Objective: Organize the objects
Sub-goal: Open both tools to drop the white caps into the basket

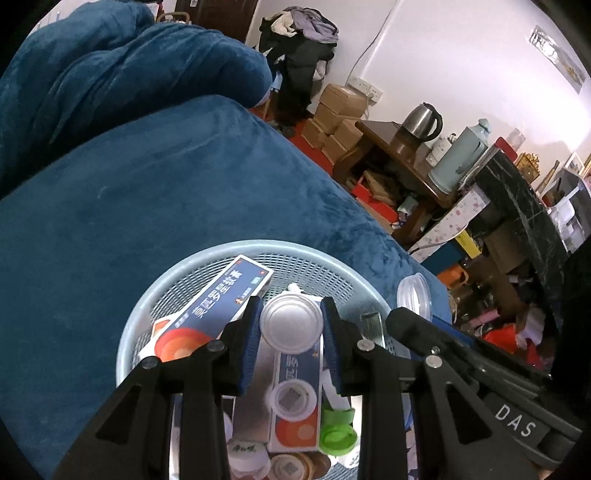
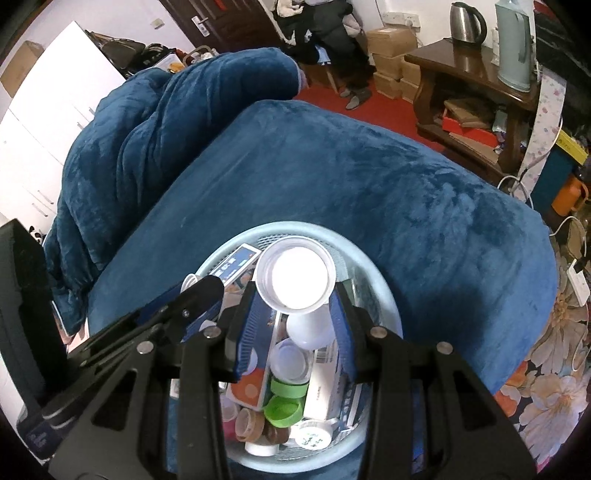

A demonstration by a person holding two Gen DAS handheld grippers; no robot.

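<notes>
A pale blue mesh basket (image 1: 207, 266) sits on a blue plush cover and holds boxes, jars, lids and tape rolls. My left gripper (image 1: 291, 325) is shut on a round silver-topped white lid (image 1: 291, 322), held above the basket. My right gripper (image 2: 295, 295) is shut on a clear plastic cup (image 2: 295, 275), also above the basket (image 2: 384, 295). The right gripper shows at the left view's right side (image 1: 410, 321) with the cup (image 1: 413, 295). A blue and orange box (image 1: 225, 299) leans in the basket. A green cap (image 2: 282, 404) lies lower down.
The blue plush cover (image 2: 369, 177) spreads around the basket, with a bunched blue blanket (image 2: 147, 122) behind. A wooden side table (image 2: 465, 70) bears a kettle (image 2: 466, 20) and a pale thermos (image 2: 513, 48). Cardboard boxes (image 2: 391, 55) stack by the wall. A floral cloth (image 2: 554, 369) lies right.
</notes>
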